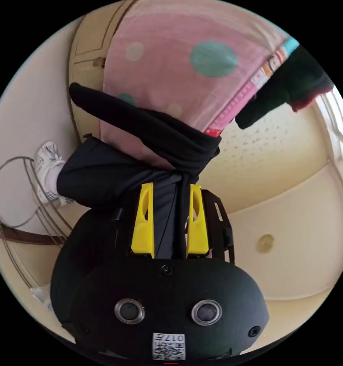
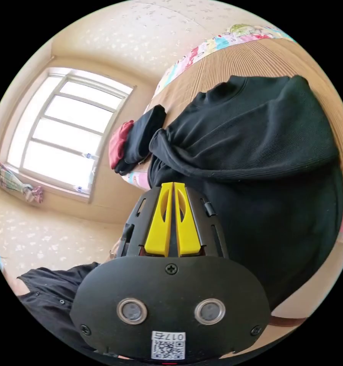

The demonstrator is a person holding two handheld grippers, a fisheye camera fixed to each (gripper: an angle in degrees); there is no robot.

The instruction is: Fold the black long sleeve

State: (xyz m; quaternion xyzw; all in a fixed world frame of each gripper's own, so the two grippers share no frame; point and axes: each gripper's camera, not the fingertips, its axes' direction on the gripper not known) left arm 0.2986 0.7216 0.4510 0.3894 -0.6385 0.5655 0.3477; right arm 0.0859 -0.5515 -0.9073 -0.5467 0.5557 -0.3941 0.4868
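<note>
The black long sleeve (image 2: pixel 263 183) lies bunched on a tan ribbed mat (image 2: pixel 224 65) on the bed, collar towards the far side. My right gripper (image 2: pixel 173 184) is shut, its yellow tips resting at the garment's near edge; whether cloth is pinched between them I cannot tell. In the left gripper view, my left gripper (image 1: pixel 171 187) is shut on a gathered part of the black long sleeve (image 1: pixel 167 141). From there one sleeve stretches up and to the left across the pink dotted sheet (image 1: pixel 171 57).
A stack of folded black and red clothes (image 2: pixel 135 143) sits on the bed's edge near the window (image 2: pixel 68 126). A person's white shoe (image 1: pixel 47 167) and dark trouser leg (image 1: pixel 91 179) stand beside a wire rack (image 1: pixel 11 190). A black buttoned shirt (image 2: pixel 45 293) is close.
</note>
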